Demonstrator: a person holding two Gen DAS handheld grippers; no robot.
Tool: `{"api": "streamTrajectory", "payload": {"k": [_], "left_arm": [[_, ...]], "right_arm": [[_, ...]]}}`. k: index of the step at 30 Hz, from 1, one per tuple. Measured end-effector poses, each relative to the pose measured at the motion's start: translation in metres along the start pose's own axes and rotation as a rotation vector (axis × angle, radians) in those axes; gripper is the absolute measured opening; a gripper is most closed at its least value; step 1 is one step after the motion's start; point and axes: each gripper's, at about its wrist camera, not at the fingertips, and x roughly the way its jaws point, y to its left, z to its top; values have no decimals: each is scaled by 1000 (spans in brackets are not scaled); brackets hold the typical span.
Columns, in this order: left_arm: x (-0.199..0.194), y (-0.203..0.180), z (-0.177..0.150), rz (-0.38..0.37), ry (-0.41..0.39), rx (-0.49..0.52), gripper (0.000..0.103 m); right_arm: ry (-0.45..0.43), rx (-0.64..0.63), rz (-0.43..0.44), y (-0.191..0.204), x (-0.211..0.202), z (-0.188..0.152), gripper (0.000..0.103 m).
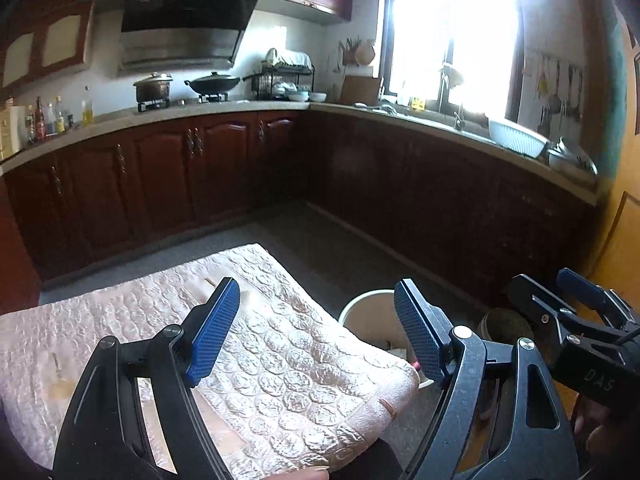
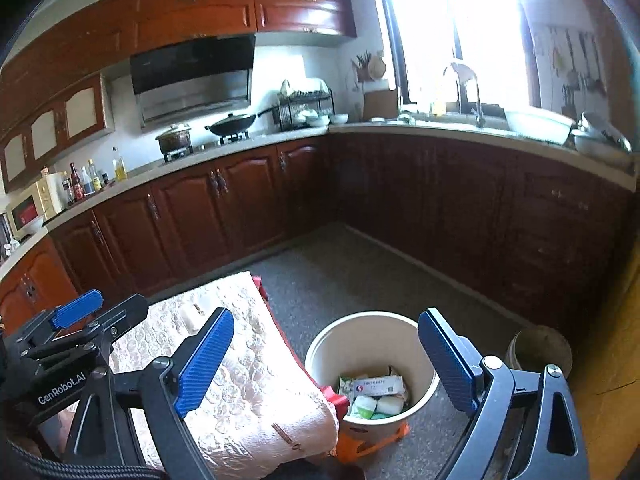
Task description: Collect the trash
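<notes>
**Both grippers wide, trash sitting in the bucket**

My left gripper hangs above the near corner of the table, its blue pads spread far apart with nothing between them. The table wears a pale quilted cover, and a few small brownish scraps lie on it near the front edge (too small for me to say what they are). My right gripper is just as wide open and holds nothing; it hangs above the white bucket that stands on the floor just beside the table's corner. In the bucket lie a white packet with print on it, some green-and-white wrappers and other bits I cannot make out. The bucket rests on something orange. A second, darker bucket stands to the right, near the lower cabinets. From the left camera, my right gripper shows at the right edge, beside the white bucket's rim.
</notes>
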Motion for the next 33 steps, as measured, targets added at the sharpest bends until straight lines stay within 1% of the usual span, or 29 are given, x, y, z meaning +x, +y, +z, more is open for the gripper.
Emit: {"api": "streamTrajectory", "payload": {"k": [5,8,21,33], "left_arm": [[-13,2,2,18,-39,3,79],[-18,3,2,24,-55,2,79],[-24,11,0,40,-82,-29,79],[-23,10,1,56,-85,-21,79]], "right_arm": [[-64,-10,-27,7,-17,2,98],[-85,-17,-31,10,-23,3,99],[-100,-31,-36,14,-32,4,100],[-101,-36,-40,15,-33,5,100]]}}
